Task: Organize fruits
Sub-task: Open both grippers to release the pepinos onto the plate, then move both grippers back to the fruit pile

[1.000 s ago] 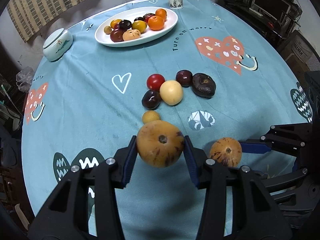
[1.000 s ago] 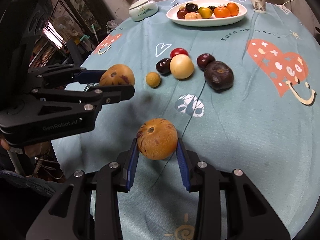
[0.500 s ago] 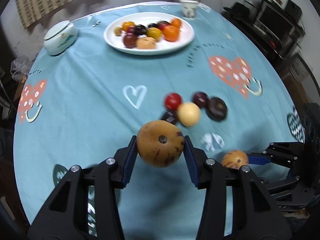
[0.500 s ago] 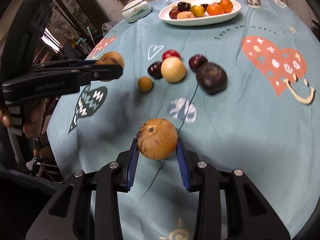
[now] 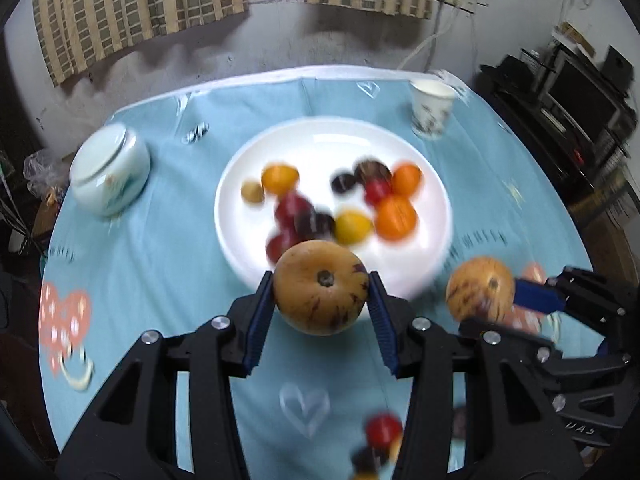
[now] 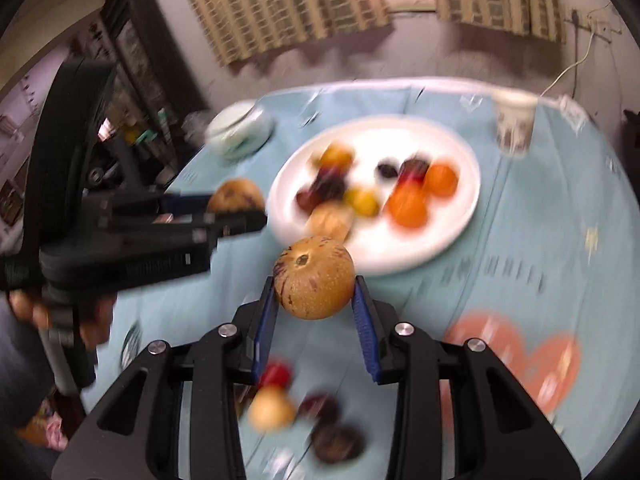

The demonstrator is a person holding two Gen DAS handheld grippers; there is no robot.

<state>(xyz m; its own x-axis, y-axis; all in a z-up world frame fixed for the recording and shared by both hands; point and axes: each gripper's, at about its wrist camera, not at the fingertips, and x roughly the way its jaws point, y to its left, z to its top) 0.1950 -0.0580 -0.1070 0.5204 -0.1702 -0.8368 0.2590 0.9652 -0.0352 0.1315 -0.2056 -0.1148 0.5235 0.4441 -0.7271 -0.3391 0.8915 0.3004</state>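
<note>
My left gripper [image 5: 321, 294] is shut on a round tan fruit with purple streaks [image 5: 320, 286], held in the air at the near rim of the white plate [image 5: 430, 184]. My right gripper [image 6: 315, 284] is shut on a second tan streaked fruit [image 6: 314, 276], also just short of the plate [image 6: 466, 160]. The plate holds several small fruits: oranges, yellow, red and dark ones. Each gripper shows in the other's view, the right one [image 5: 516, 296] beside the left, the left one [image 6: 240, 206] at the plate's left rim. Both views are blurred.
A pale lidded jar [image 5: 108, 174] stands left of the plate and a paper cup [image 5: 432, 110] at its far right. Loose fruits lie on the blue tablecloth behind the grippers, a red one [image 5: 384, 426], a cream one [image 6: 272, 408] and a dark one [image 6: 338, 442].
Both grippers have moved forward across the table with their fruits, from near the loose fruit cluster to the near edge of the plate. The cluster now lies under and behind the fingers.
</note>
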